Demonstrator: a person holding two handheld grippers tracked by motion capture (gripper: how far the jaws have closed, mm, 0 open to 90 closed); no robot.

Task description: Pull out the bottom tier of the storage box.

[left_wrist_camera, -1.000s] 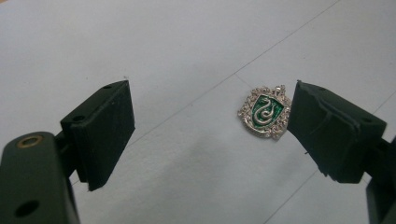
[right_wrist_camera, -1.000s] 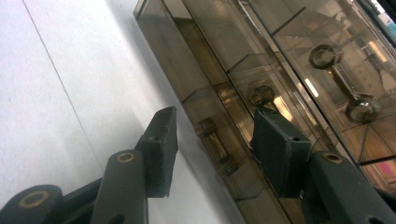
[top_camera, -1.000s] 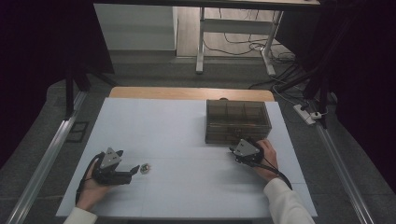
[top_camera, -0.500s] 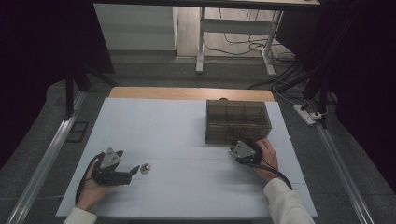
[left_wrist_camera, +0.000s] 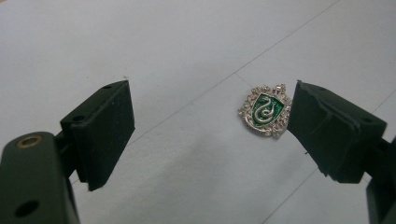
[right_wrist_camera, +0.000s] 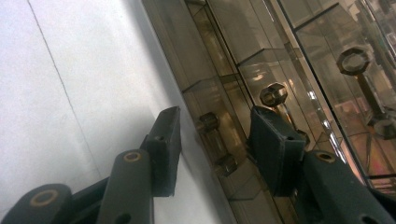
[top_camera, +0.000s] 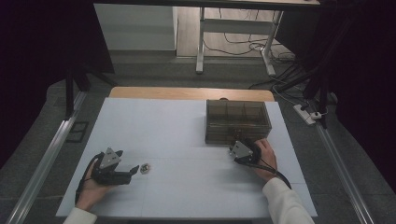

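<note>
Nothing shifted but my right tongs (right_wrist_camera: 212,140), closing, unclenched at the box (top_camera: 238,122). Left tongs (left_wrist_camera: 210,135) are released around the badge (left_wrist_camera: 265,111): light, stiff, flat; pinch its edges.

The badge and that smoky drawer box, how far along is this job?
Early. Nothing looks done: the badge lies on the table between the left gripper's open jaws, ungripped. In hand: the right gripper, jaws closing, straddles a drawer knob on the box. Probably left: open the drawer and stow the badge.
</note>
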